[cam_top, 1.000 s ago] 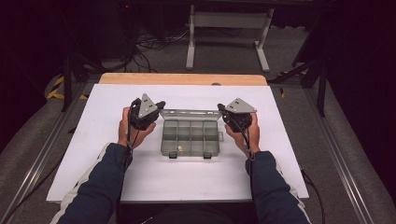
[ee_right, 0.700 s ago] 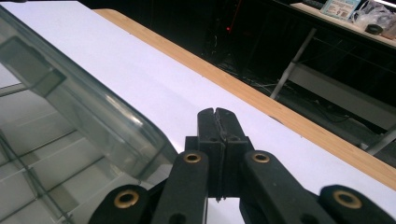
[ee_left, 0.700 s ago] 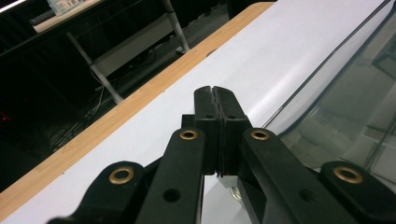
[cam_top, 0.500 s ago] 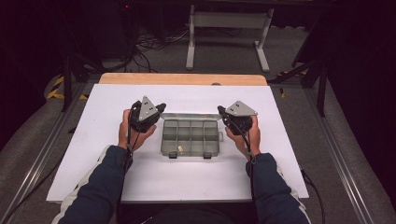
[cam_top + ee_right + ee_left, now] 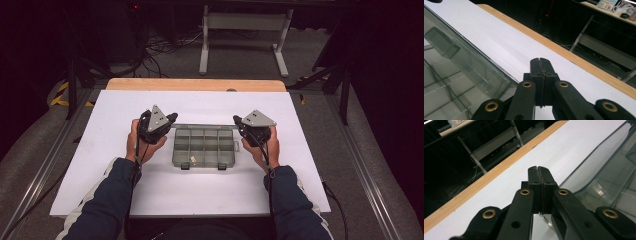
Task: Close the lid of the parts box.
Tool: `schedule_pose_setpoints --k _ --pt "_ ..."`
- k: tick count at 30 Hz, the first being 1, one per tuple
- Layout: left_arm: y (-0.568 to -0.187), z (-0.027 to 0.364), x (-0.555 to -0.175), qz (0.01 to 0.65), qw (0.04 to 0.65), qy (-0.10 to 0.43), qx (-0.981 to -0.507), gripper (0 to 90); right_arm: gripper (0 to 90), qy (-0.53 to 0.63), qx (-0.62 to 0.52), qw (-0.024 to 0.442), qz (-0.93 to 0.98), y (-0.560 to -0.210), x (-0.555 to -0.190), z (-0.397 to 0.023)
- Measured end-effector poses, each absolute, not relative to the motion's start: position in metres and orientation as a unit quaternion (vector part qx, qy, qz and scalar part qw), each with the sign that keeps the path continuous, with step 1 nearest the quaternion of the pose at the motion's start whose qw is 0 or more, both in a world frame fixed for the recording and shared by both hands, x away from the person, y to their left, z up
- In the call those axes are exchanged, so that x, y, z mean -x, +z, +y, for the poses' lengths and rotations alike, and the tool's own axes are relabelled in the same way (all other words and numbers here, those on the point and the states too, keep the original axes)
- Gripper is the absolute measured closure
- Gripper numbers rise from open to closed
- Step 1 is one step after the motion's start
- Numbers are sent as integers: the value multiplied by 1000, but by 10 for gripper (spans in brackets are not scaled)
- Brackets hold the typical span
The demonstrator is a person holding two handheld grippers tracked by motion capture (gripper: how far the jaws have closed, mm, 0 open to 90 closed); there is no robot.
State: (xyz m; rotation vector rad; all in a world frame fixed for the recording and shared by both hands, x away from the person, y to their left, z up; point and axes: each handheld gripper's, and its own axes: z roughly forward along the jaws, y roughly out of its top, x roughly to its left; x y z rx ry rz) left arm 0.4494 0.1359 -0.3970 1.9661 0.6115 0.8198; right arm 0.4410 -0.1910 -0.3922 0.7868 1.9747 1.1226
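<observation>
Left gripper (image 5: 539, 170), right gripper (image 5: 540, 61): jaws pressed together, empty, flanking clear compartment box (image 5: 205, 146).

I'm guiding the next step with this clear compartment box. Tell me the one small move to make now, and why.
Probably open both grippers a little. The left gripper and right gripper sit shut, with nothing between their jaws, one at each end of the clear box, which lies flat on the white table. Shut jaws cannot take its edges.

No readable text or labels

A pale packet (image 5: 608, 4) on the shelf beyond the far edge of the bench (image 5: 200, 107) carries print, too small and blurred to read; nothing else bears letters, numbers, brands or signs.
</observation>
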Motion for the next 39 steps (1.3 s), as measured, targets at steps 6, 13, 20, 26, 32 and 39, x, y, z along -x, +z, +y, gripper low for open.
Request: schedule_pose_setpoints --k 6,13,20,26,32,39 --pt "-399 136 -446 243 445 326 -798 887 900 434 -301 355 771 -393 -437 -191" --pt "-405 137 -440 242 447 320 -800 889 900 433 -295 347 778 -397 -430 -192" --pt "-409 136 -429 231 443 312 -808 887 900 433 -288 337 785 -401 -423 -191" --pt "-411 134 -420 215 434 311 -818 884 900 432 -280 332 791 -403 -414 -193" --pt "-410 132 -413 202 432 306 -824 881 898 437 -272 322 794 -404 -406 -193" --pt "-412 133 -405 191 432 298 -830 878 896 436 -263 312 802 -407 -398 -191"
